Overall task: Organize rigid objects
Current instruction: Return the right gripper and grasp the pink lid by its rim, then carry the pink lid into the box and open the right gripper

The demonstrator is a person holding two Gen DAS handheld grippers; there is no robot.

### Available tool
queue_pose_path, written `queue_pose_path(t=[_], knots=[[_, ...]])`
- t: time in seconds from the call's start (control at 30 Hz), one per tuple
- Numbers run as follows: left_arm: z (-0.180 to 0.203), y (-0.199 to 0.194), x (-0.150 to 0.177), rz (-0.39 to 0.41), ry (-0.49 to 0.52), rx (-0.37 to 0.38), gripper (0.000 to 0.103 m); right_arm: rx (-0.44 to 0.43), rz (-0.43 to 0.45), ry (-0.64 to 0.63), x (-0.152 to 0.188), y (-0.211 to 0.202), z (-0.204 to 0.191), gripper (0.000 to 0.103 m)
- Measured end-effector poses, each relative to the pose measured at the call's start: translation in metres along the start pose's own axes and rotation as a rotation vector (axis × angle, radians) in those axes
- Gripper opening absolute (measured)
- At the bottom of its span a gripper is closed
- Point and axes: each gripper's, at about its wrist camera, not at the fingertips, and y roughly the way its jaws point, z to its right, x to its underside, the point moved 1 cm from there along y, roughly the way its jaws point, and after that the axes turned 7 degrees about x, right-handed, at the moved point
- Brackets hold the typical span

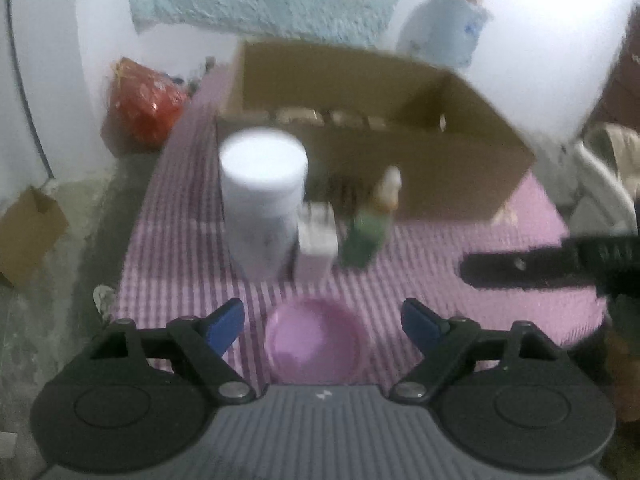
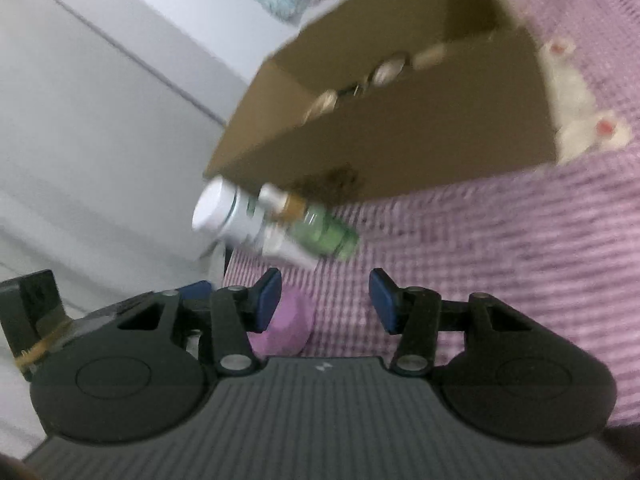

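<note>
A cardboard box (image 1: 440, 168) stands on a pink striped cloth (image 1: 460, 248), with small items inside at its near wall. In front of it stand a white jar (image 1: 262, 200), a small white box (image 1: 318, 240) and a green bottle (image 1: 370, 224). A pink bowl (image 1: 314, 340) lies between my left gripper's (image 1: 323, 318) open, empty fingers. My right gripper (image 2: 325, 300) is open and empty, a little short of the green bottle (image 2: 324, 234), white jar (image 2: 228, 216) and box (image 2: 400, 136). The pink bowl (image 2: 284, 328) lies by its left finger.
A red bag (image 1: 148, 100) and a blue-white bottle (image 1: 448, 28) stand beyond the cloth. A small cardboard piece (image 1: 28, 232) lies on the floor at left. The other gripper (image 1: 560, 264) reaches in from the right. White items with red spots (image 2: 576, 112) lie beside the box.
</note>
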Motion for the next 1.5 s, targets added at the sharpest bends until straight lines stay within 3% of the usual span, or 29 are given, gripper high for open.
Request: queue_pose_path(t=[0.3, 0.47, 0.6, 0.67, 0.87, 1.2, 1.37, 1.5], knots=[[0.012, 0.027, 0.033, -0.076, 0.133, -0.056, 0.091, 0.081, -0.102, -0.103, 0.018, 0.054, -0.046, 0.048], [0.008, 0.043, 0.038, -0.094, 0.138, -0.106, 0.088, 0.116, -0.137, -0.14, 0.025, 0.076, -0.058, 0.047], [0.003, 0.046, 0.039, -0.086, 0.131, -0.105, 0.084, 0.147, -0.127, -0.17, 0.025, 0.086, -0.065, 0.039], [0.001, 0.045, 0.04, -0.078, 0.127, -0.089, 0.074, 0.166, -0.121, -0.189, 0.026, 0.089, -0.069, 0.035], [0.006, 0.042, 0.041, -0.057, 0.131, -0.063, 0.073, 0.171, -0.131, -0.199, 0.032, 0.099, -0.074, 0.021], [0.049, 0.058, 0.04, -0.06, 0.225, 0.019, 0.073, 0.235, -0.091, -0.148, 0.038, 0.063, -0.043, 0.02], [0.069, 0.067, 0.039, -0.063, 0.296, 0.004, 0.074, 0.24, -0.071, -0.107, 0.038, 0.05, -0.027, 0.02], [0.074, 0.074, 0.035, -0.069, 0.286, 0.008, 0.073, 0.243, -0.054, -0.109, 0.039, 0.048, -0.025, 0.019]])
